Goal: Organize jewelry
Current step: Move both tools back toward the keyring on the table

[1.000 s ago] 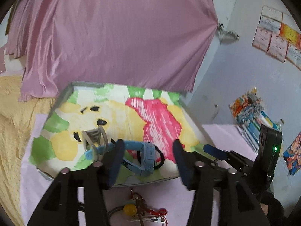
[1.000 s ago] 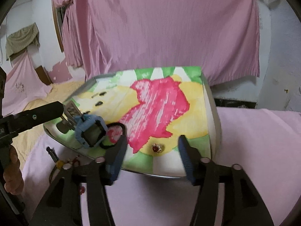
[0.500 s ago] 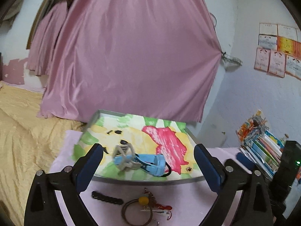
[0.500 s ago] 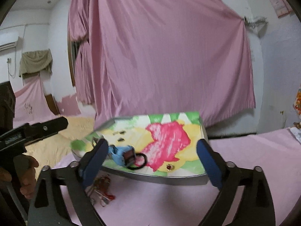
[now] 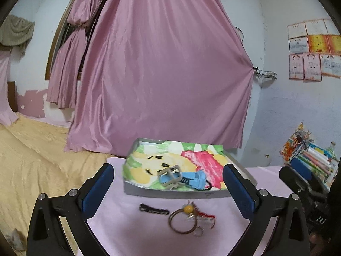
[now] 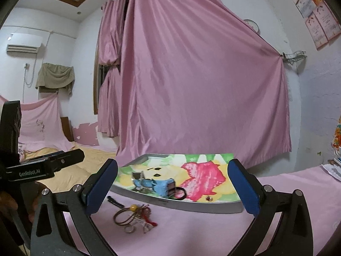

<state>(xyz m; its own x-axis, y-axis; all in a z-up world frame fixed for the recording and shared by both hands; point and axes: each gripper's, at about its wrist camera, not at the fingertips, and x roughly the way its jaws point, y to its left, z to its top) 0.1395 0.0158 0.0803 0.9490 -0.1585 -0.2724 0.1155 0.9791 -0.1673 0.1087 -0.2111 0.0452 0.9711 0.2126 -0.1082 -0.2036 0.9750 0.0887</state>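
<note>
A metal tray (image 5: 177, 192) (image 6: 181, 202) lined with a bright cartoon drawing sits on the pink cloth. In it lie a blue watch with a silver buckle (image 5: 183, 178) (image 6: 155, 185), a black ring (image 6: 180, 192) and a small red stud (image 6: 208, 198). In front of the tray lie a black hair clip (image 5: 153, 209) (image 6: 114, 201) and a tangle of bangles, a yellow bead and red thread (image 5: 189, 218) (image 6: 134, 218). My left gripper (image 5: 168, 189) and right gripper (image 6: 172, 185) are both open and empty, held back from the tray.
A pink curtain (image 5: 162, 74) hangs behind the tray. A bed with a yellow cover (image 5: 32, 155) lies to the left. Stacked books (image 5: 313, 155) stand at the right. The other gripper's body shows at the right (image 5: 304, 187) and left (image 6: 42, 166) edges.
Both grippers have pulled back and up from the tray and opened wider. The blue watch lies in the tray, released. The loose jewelry on the cloth came fully into view.
</note>
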